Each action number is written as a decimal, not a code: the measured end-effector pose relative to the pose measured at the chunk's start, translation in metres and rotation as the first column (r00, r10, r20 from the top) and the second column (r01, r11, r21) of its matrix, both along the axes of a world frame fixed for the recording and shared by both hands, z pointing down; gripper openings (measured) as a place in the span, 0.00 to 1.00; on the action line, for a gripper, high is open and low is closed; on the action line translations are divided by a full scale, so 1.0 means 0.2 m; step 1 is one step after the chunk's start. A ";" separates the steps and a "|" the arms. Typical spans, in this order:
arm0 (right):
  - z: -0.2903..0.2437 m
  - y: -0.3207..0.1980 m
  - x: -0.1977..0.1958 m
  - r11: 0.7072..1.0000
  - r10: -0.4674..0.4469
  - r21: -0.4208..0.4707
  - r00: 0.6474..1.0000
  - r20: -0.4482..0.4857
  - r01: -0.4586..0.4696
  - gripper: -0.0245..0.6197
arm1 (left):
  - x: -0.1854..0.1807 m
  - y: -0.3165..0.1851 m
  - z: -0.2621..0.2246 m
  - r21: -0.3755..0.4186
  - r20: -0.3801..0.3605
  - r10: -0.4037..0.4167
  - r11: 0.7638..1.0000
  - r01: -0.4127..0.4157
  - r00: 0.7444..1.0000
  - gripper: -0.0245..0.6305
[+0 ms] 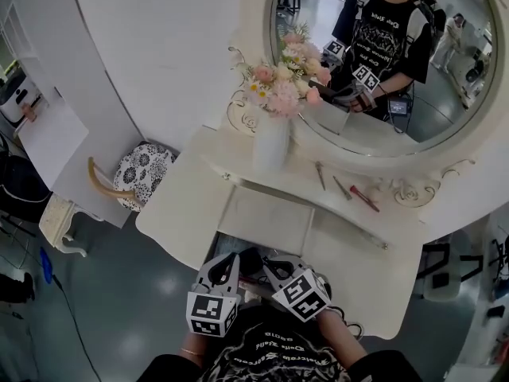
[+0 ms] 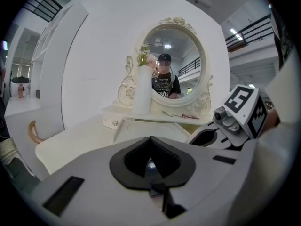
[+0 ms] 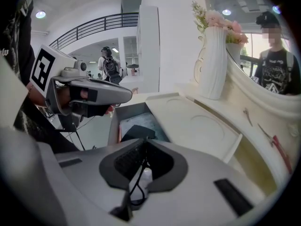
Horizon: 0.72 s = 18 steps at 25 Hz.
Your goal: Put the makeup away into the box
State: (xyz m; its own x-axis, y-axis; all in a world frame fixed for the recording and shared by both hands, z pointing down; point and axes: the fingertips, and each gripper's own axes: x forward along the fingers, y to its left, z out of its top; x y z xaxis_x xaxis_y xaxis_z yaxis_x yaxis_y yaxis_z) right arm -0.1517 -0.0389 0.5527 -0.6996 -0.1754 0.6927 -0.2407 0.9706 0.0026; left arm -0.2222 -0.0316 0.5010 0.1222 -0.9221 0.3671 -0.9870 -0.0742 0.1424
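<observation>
Several makeup pieces lie on the vanity's upper shelf under the mirror: a red stick [image 1: 366, 199] [image 3: 281, 152] and thin pencils [image 1: 342, 188]. Close to me the drawer [image 3: 115, 121] stands pulled out, with a black box [image 1: 250, 259] [image 3: 136, 132] inside it. Both grippers hover side by side over that drawer. My left gripper [image 1: 231, 263] [image 2: 150, 139] has its tips together; a dark bluish glint shows behind them, and I cannot tell what it is. My right gripper [image 1: 274, 267] [image 3: 143, 142] is shut on a small white item [image 3: 142, 180] with a black loop.
A white vase of pink flowers [image 1: 272, 138] stands at the shelf's left end. The oval mirror [image 1: 413, 62] reflects a person. A raised tray panel [image 1: 266, 217] lies on the tabletop beyond the drawer. A patterned stool [image 1: 143, 173] stands to the left, with cables on the floor.
</observation>
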 end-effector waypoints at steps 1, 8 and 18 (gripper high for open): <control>0.00 0.00 -0.01 1.000 -0.003 0.001 1.000 -0.012 0.003 0.08 | 0.01 0.00 0.00 0.000 0.005 0.008 1.000 -0.008 1.000 0.06; -0.01 -0.04 -0.07 0.999 -0.030 0.014 0.997 -0.076 0.031 0.08 | 0.00 0.00 -0.01 -0.004 0.009 0.018 1.000 -0.018 1.000 0.06; 0.07 -0.04 -0.10 1.000 -0.009 -0.009 0.987 -0.163 0.008 0.08 | -0.03 -0.03 -0.01 0.002 0.021 0.026 1.000 -0.026 0.999 0.06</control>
State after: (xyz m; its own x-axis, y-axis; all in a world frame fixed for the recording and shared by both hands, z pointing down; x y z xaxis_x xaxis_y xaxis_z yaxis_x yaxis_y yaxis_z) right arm -0.1712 -0.0462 0.5662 -0.5788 -0.1638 0.7988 -0.2294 0.9728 0.0333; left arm -0.2287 -0.0385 0.4994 0.1388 -0.9196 0.3675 -0.9875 -0.1004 0.1216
